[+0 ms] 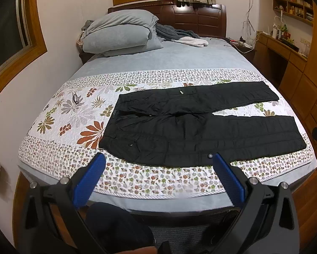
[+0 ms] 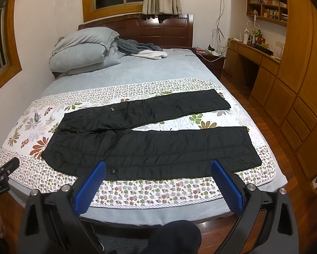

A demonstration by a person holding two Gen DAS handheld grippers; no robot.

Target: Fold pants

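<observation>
Across the floral quilt (image 1: 58,124) at the foot of the bed (image 1: 169,59), one pair of black pants (image 1: 192,131) lies flat and unfolded, waistband toward the left wall, both legs running right with a wedge of quilt showing between them. The near leg runs just inside the quilt's near border; the far leg angles slightly away.

Step in hand, as judged: the approach before the first fold. No fabric is lifted or gripped. The left gripper (image 1: 158,160) hangs over the near bed edge with its two blue pads spread wide, nothing between them. The right gripper (image 2: 158,167) matches it: pads spread wide, holding nothing, aimed at the near leg.

Next move, as judged: lower both grippers to one leg's outer edge, one near the waistband and one near the hem, pinch the fabric, and carry that leg over the other so the seams align.

Count:
- pants: one pair, two legs
- grippers: two, four blue pads in total
- stacked grey pillows (image 1: 116,33): two, as far as can be told
- loose grey-and-white garment (image 1: 183,36) near the headboard: one heap
</observation>
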